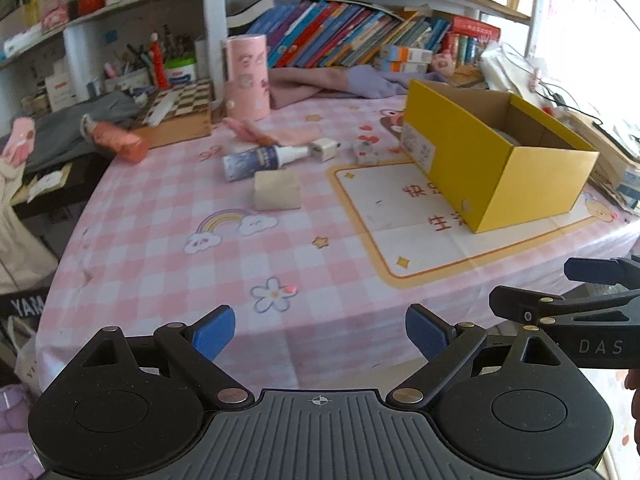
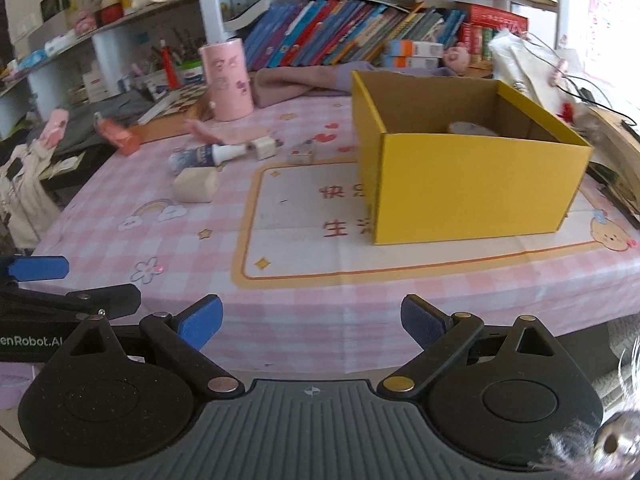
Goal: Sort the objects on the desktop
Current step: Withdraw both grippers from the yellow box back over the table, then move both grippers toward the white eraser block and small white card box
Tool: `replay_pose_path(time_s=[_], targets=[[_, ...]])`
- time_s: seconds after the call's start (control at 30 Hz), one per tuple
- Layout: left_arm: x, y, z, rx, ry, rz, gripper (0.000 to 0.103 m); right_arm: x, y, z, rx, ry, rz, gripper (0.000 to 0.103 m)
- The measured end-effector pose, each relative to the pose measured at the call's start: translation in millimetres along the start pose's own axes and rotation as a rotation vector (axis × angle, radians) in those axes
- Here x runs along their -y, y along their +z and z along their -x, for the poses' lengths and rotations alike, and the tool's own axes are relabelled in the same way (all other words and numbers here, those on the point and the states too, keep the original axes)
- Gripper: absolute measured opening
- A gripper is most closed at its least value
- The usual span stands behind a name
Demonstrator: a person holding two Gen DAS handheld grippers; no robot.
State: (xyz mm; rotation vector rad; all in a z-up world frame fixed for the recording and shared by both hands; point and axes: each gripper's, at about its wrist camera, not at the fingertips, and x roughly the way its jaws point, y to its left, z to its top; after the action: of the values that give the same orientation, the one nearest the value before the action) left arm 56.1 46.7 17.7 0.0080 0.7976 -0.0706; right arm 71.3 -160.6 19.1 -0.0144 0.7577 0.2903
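Observation:
An open yellow cardboard box [image 1: 492, 160] [image 2: 472, 184] stands on the right of the pink checked tablecloth, with a white roll [image 2: 470, 128] inside. Loose things lie at mid-table: a beige block [image 1: 277, 190] [image 2: 196, 185], a blue-and-white spray bottle [image 1: 260, 160] [image 2: 204, 155], a white charger plug [image 1: 323, 150] [image 2: 264, 148] and a small box [image 1: 366, 155] [image 2: 302, 155]. My left gripper [image 1: 320, 330] is open and empty at the near table edge. My right gripper [image 2: 310, 320] is open and empty beside it, and shows in the left wrist view [image 1: 560, 292].
A pink cylinder [image 1: 246, 76] [image 2: 228, 80], an orange bottle [image 1: 120, 142] [image 2: 118, 136], a chessboard box [image 1: 180, 114] and a purple cloth [image 1: 332, 82] stand at the back. Shelves of books [image 2: 352, 28] rise behind. Papers and cables [image 2: 612, 140] crowd the right edge.

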Motion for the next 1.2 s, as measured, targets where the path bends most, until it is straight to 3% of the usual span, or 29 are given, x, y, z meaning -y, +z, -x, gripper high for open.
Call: replay_pose_path(time_s=[1.2], targets=[[-44,-4,-6,-0.048,0.073,0.074,0.094,-43,13,-37,-0.088,0.068,0.076,0.096]])
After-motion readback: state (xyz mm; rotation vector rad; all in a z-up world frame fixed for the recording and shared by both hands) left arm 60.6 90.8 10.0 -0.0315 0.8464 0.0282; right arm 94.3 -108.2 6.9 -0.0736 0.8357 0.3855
